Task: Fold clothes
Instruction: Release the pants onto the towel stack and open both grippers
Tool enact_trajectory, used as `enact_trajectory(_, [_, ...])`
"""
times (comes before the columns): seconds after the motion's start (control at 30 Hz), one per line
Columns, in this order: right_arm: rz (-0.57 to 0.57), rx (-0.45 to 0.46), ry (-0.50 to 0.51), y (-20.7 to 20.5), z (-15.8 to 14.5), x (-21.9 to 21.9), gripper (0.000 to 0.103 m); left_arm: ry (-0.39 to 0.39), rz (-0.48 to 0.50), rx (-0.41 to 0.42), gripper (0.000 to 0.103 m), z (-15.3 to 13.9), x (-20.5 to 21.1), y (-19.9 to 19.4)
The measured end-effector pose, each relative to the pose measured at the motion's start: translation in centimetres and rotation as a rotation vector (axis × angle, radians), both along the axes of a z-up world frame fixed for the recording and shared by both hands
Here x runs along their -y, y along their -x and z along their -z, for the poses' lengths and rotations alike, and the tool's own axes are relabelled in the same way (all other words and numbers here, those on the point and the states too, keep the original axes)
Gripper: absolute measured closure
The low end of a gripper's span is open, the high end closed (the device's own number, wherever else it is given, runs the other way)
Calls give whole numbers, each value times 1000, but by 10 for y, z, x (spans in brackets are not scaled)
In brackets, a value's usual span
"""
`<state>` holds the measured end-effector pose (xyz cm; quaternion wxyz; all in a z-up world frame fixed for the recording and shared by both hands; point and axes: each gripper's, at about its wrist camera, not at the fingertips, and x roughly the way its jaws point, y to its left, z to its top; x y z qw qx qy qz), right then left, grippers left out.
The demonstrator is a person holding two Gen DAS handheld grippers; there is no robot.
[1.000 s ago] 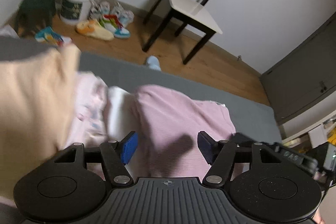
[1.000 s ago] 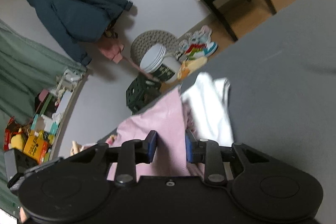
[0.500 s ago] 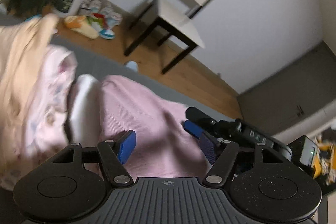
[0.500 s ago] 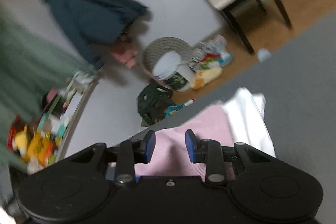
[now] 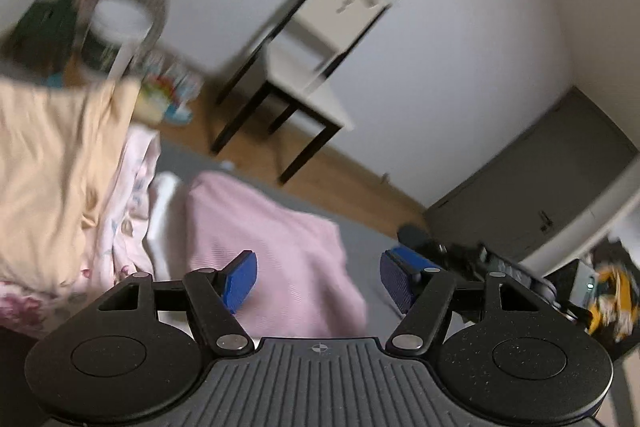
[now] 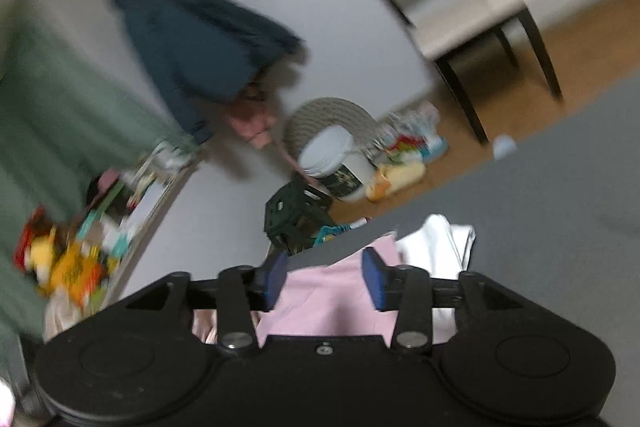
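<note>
Pink cloth lies under both your grippers: your left gripper is spread wide, your right gripper parted, neither gripping.

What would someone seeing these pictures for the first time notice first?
Probably the pink garment lying on the grey surface, right in front of both open grippers, the left gripper and the right gripper. Next, the cream cloth heaped at the left of the left wrist view, and the dark jacket hanging on the wall.
</note>
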<state>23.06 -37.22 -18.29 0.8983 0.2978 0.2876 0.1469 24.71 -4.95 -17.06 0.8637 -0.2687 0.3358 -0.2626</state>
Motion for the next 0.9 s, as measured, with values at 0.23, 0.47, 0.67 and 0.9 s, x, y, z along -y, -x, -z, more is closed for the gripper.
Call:
enact_trajectory(0.23, [-35,203,235,125,-39,-34,2,-46,-40,193,14,-22,-8,118])
enact_trajectory(0.47, [4,268,293,203,-42,-48,0,47,-37,186,8,-14,-23,197])
enact_trajectory(0.67, [25,391,417,241,-35,-64,0,-104,-186,283,0,-13,-26,249])
enact_trajectory(0.9, [44,414,470,250,-10,-89,0,-302,-329,300,0,3,-32,263])
